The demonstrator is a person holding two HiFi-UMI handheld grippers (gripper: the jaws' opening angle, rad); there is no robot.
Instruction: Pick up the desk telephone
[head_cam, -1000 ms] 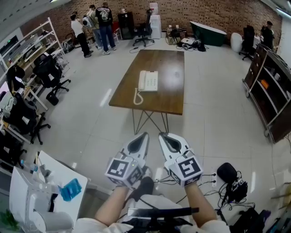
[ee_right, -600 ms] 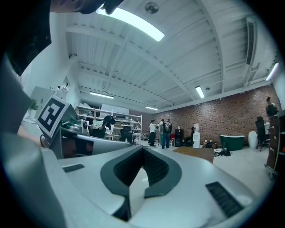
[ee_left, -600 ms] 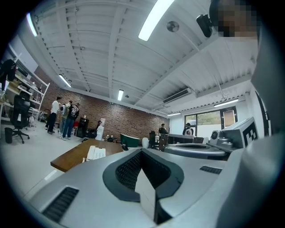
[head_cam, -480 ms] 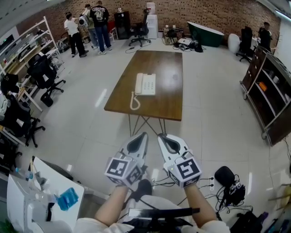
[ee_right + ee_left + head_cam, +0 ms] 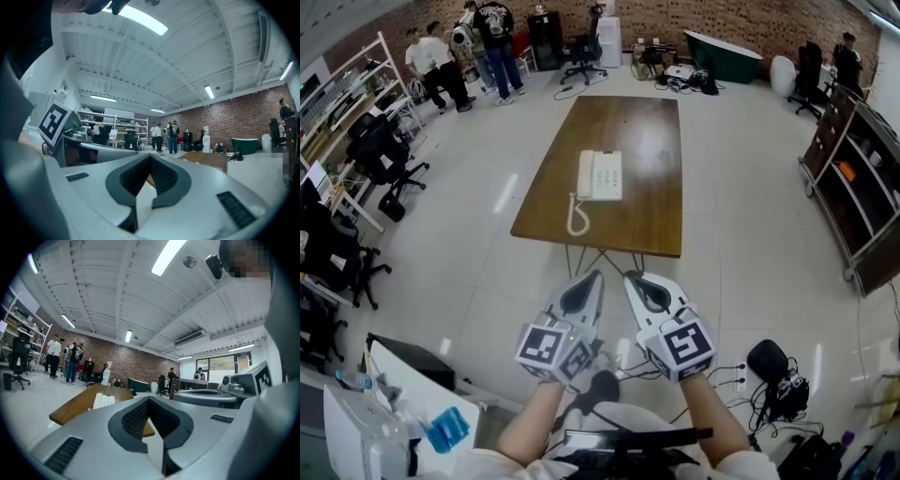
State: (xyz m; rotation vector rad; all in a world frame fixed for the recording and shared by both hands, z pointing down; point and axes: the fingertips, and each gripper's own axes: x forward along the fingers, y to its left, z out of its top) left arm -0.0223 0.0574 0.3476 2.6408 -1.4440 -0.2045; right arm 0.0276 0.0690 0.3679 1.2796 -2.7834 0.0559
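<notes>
The telephone (image 5: pixel 600 175) near the tabletop's (image 5: pixel 652 187) left edge looks light and rigid with a loose handset, probably best clamped by its sides; the left gripper (image 5: pixel 596 279) and right gripper (image 5: pixel 631 279) are closed and empty.

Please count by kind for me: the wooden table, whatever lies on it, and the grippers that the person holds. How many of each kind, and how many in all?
Wooden table: 1
Desk telephone: 1
Grippers: 2, the left gripper and the right gripper, both shut and empty
Total: 4
</notes>
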